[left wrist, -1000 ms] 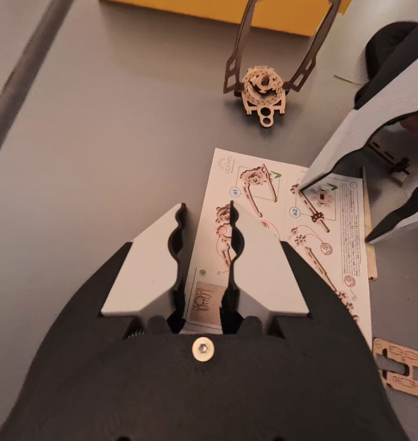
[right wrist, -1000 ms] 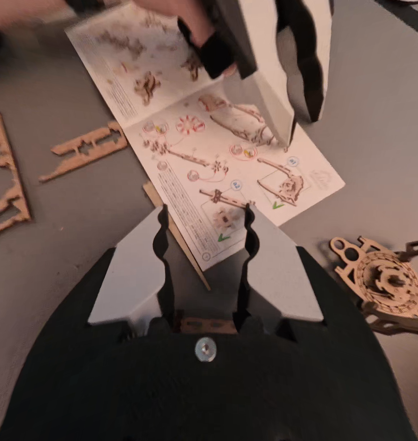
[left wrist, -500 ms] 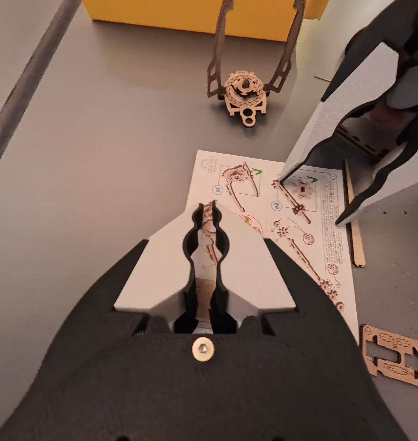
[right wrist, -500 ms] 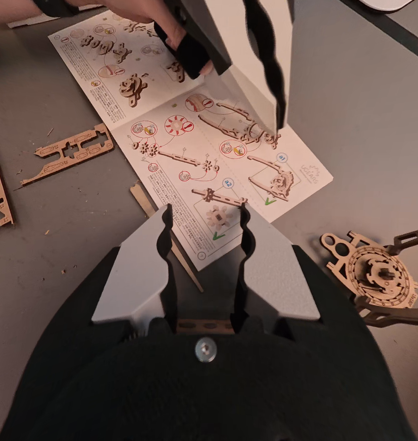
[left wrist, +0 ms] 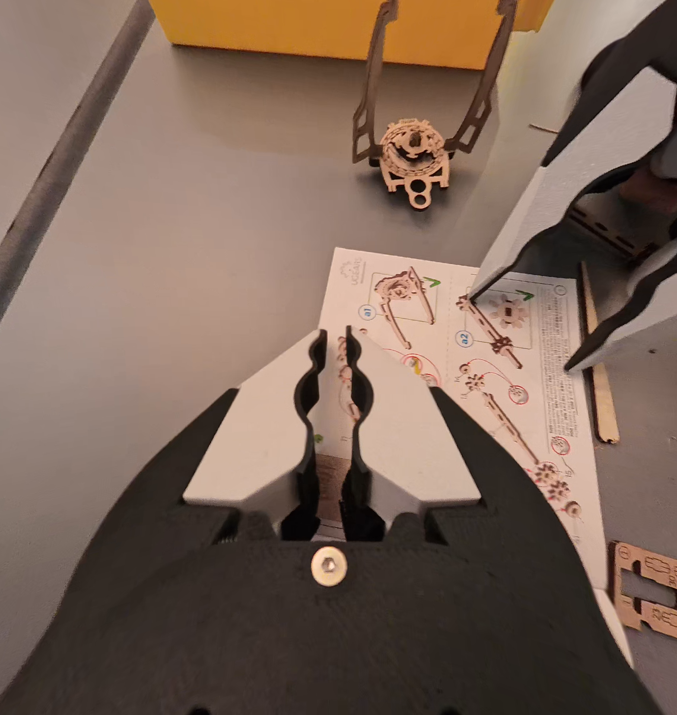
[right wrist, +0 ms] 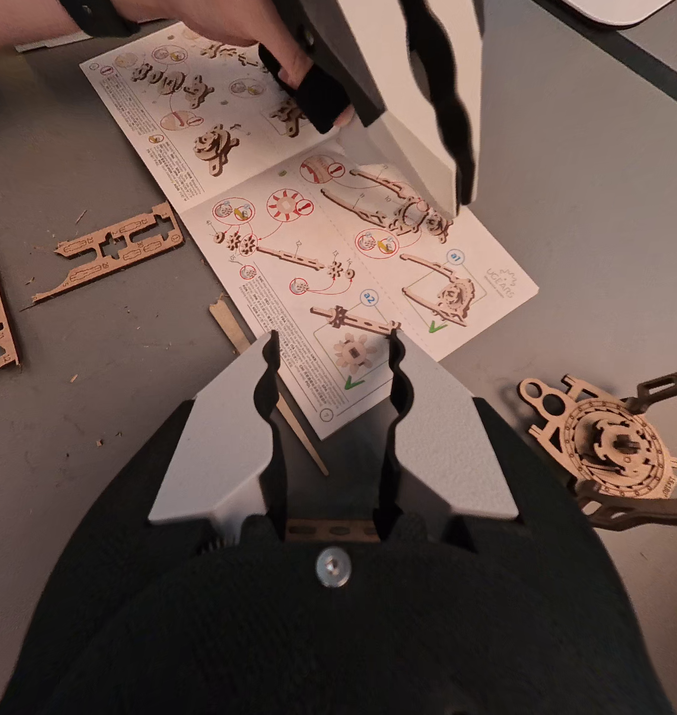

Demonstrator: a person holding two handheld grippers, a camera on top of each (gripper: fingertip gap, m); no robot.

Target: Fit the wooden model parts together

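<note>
Left wrist view: my left tongs point(left wrist: 334, 336) sit low centre, fingers nearly closed with a thin gap, gripping nothing, tips over the left edge of the instruction sheet point(left wrist: 437, 348). Right of them, the right tongs point(left wrist: 518, 332) come in from the upper right, spread wide, one tip touching the sheet. Upper centre, the assembled wooden gear piece point(left wrist: 410, 154) with its two dark arms lies on the grey bench point(left wrist: 174, 232), in front of a yellow box point(left wrist: 290, 27).

Right wrist view: right tongs point(right wrist: 332, 336) wide open; a slotted wooden strip point(right wrist: 331, 530) sits across their base, though I cannot tell whether it is gripped. Same gear piece point(right wrist: 600, 445) at right edge. Cut-out wooden offcut point(right wrist: 112, 251) lies left, thin wooden stick point(right wrist: 232, 329) beside the sheet.
</note>
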